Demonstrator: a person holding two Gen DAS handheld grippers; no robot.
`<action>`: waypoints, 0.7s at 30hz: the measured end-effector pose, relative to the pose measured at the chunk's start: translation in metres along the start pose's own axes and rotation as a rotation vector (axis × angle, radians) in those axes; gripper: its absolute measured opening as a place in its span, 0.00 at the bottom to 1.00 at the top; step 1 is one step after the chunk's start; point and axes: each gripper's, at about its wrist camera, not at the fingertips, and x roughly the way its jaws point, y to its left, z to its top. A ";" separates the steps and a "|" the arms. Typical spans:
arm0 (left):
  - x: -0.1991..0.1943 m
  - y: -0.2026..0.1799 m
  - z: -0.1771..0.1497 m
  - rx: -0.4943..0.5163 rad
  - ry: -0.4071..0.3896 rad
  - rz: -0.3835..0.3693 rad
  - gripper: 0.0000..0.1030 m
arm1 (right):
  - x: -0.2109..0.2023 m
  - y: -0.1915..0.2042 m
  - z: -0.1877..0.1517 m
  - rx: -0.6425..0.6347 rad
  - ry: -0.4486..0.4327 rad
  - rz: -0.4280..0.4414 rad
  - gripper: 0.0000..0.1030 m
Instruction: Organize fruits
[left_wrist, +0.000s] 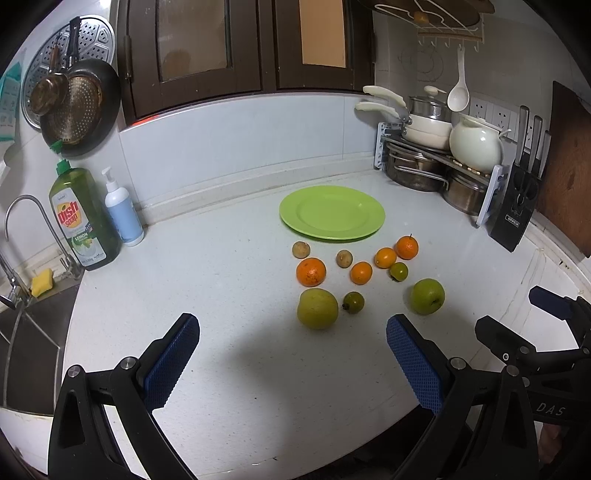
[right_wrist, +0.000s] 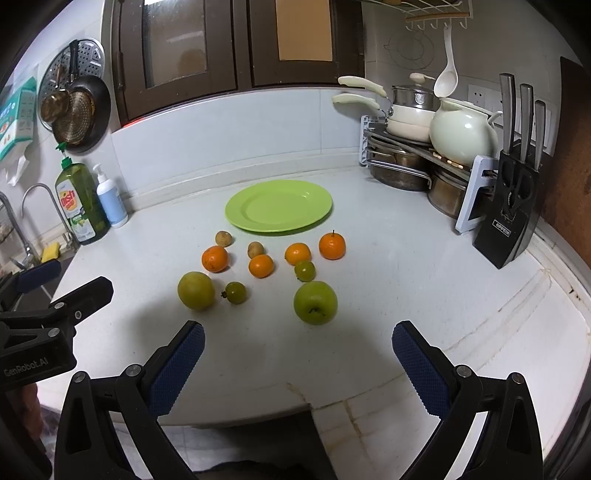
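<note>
A green plate (left_wrist: 364, 214) (right_wrist: 314, 206) lies bare on the white counter. In front of it lie loose fruits: a yellow-green pear (left_wrist: 317, 308) (right_wrist: 196, 290), a green apple (left_wrist: 427, 296) (right_wrist: 315, 302), several oranges, one being (left_wrist: 311, 271) (right_wrist: 215, 258), two small green fruits (left_wrist: 353, 302) (right_wrist: 235, 292) and two brown ones (left_wrist: 300, 249) (right_wrist: 223, 238). My left gripper (left_wrist: 291, 332) is open and empty, just short of the pear. My right gripper (right_wrist: 297, 339) is open and empty, just short of the apple.
A dish soap bottle (left_wrist: 85, 218), a pump bottle (left_wrist: 122, 210) and a sink with tap (left_wrist: 22, 236) stand at left. A rack of pots (right_wrist: 417, 147) and a knife block (right_wrist: 513, 206) stand at back right. The counter edge runs beneath the grippers.
</note>
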 end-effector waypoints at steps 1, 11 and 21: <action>0.000 0.000 0.000 0.000 0.000 0.001 1.00 | 0.000 0.000 0.000 -0.001 0.000 -0.001 1.00; 0.001 -0.001 -0.001 0.000 0.003 0.001 1.00 | 0.002 -0.002 0.000 -0.004 0.006 -0.001 1.00; 0.012 -0.007 -0.003 -0.003 0.025 0.010 1.00 | 0.012 -0.005 0.000 -0.015 0.024 0.007 1.00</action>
